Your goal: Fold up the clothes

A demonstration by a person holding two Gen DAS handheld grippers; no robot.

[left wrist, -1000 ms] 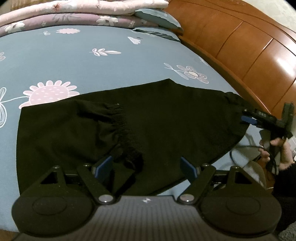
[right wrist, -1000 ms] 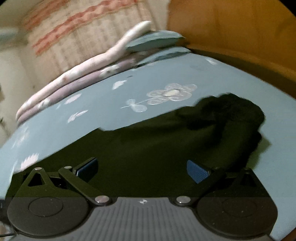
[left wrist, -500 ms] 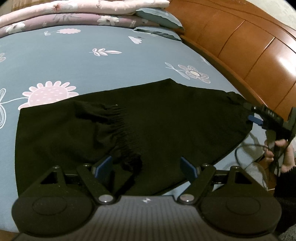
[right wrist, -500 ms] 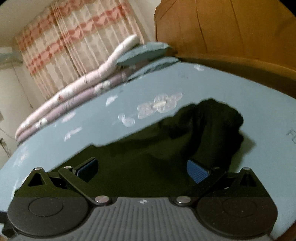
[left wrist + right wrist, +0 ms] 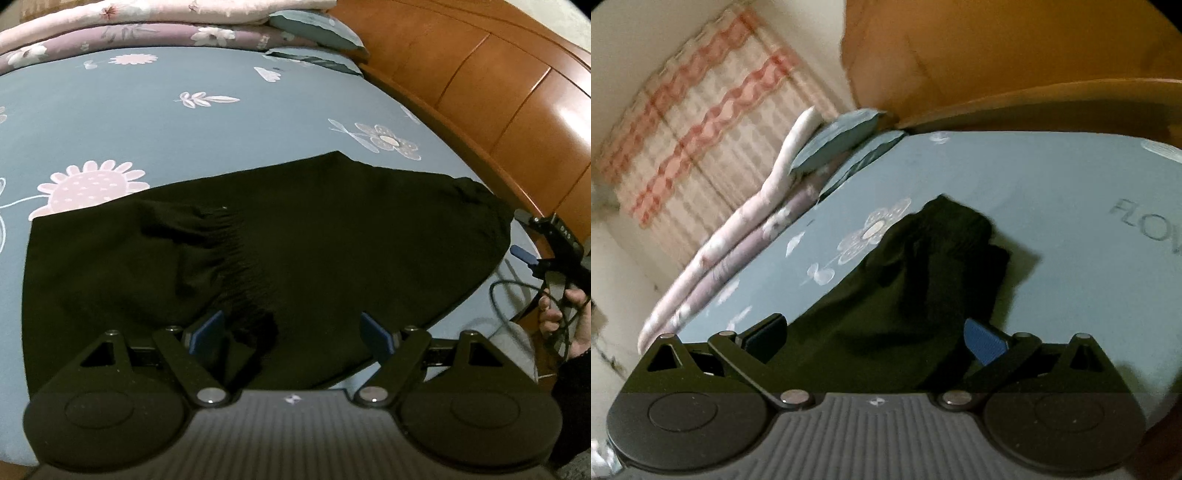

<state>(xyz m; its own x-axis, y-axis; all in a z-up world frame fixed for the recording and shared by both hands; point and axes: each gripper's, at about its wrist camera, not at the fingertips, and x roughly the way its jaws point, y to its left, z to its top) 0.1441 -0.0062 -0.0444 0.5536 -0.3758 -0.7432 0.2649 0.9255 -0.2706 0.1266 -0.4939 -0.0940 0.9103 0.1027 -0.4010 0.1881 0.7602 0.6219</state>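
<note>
A black garment (image 5: 295,236) lies spread on the blue flowered bedsheet (image 5: 184,122), with a ruched band folded over its left half. My left gripper (image 5: 291,334) hovers open over its near edge, a bunched fold of cloth rising between the blue pads, which stand apart from it. In the right wrist view the garment's bunched end (image 5: 938,258) lies ahead of my right gripper (image 5: 875,339), which is open and tilted. From the left wrist view the right gripper (image 5: 532,247) shows just off the garment's right end, its jaws apart, held by a hand (image 5: 561,317).
A wooden headboard (image 5: 498,92) runs along the right side of the bed. Folded quilts (image 5: 129,22) and pillows (image 5: 314,26) are stacked at the far end. A striped curtain (image 5: 683,122) hangs beyond. A cable (image 5: 517,295) dangles by the bed's edge.
My right gripper has drawn back to the right, off the garment's end, and rolled so that its view is tilted. The left gripper has stayed in place.
</note>
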